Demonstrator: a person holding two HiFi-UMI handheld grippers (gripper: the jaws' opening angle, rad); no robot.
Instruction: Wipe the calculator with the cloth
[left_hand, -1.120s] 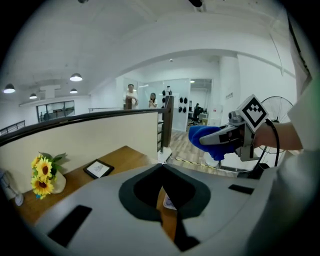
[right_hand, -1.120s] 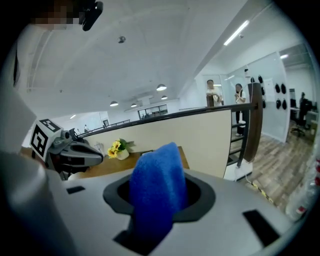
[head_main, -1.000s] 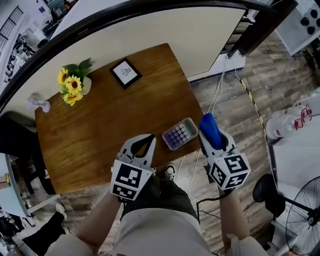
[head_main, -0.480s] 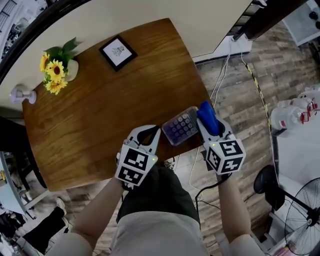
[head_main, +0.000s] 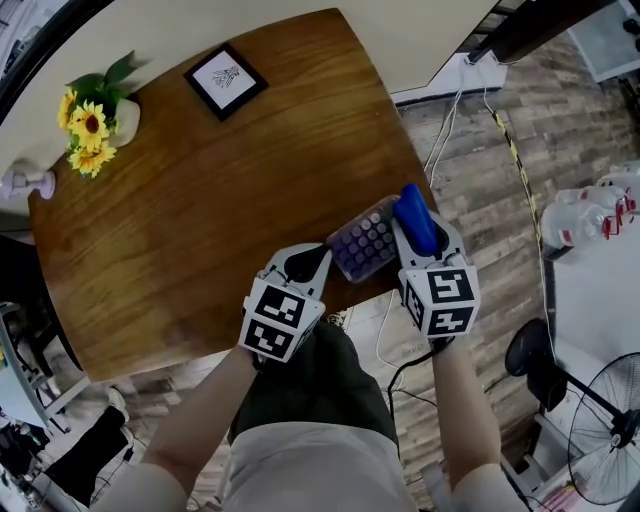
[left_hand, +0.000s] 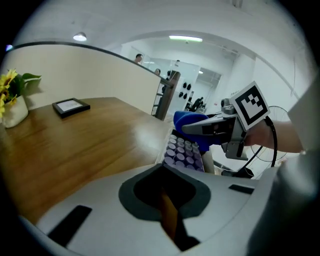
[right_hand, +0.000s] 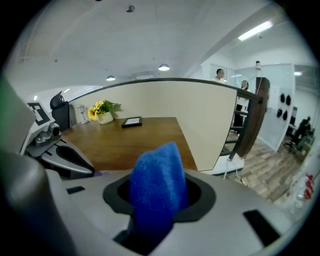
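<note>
Wooden floor planks (head_main: 480, 150) are showing to the right of a brown table (head_main: 200, 200), and the person is standing at its near edge, looking steeply down. Nearest to the body, the left gripper (head_main: 314, 258) is resting low over the table edge. Its jaws are lying pressed together with only a thin slit between them, and nothing is sitting in that slit. The right gripper (head_main: 412, 236) is pinching a blue cloth (head_main: 414, 212), which is bulging out past the jaw tips in a thick fold.

Between the two grippers, the calculator (head_main: 365, 245) is lying at the table's near right corner, keys up. The left jaw tips are pointing at its left end, just beside it. The cloth is hanging at its right end, touching it or just above it; the views are not settling which.

Farther off, a picture frame (head_main: 225, 78) is lying near the back edge, and a vase of sunflowers (head_main: 88, 125) is standing at the back left corner, both well apart from the work.

By my reading, the wipe is just beginning or about to begin. The next move is calling for pressing the cloth flat on the keys and drawing it across them, while the left gripper is bracing the calculator so it is not sliding off the corner.
</note>
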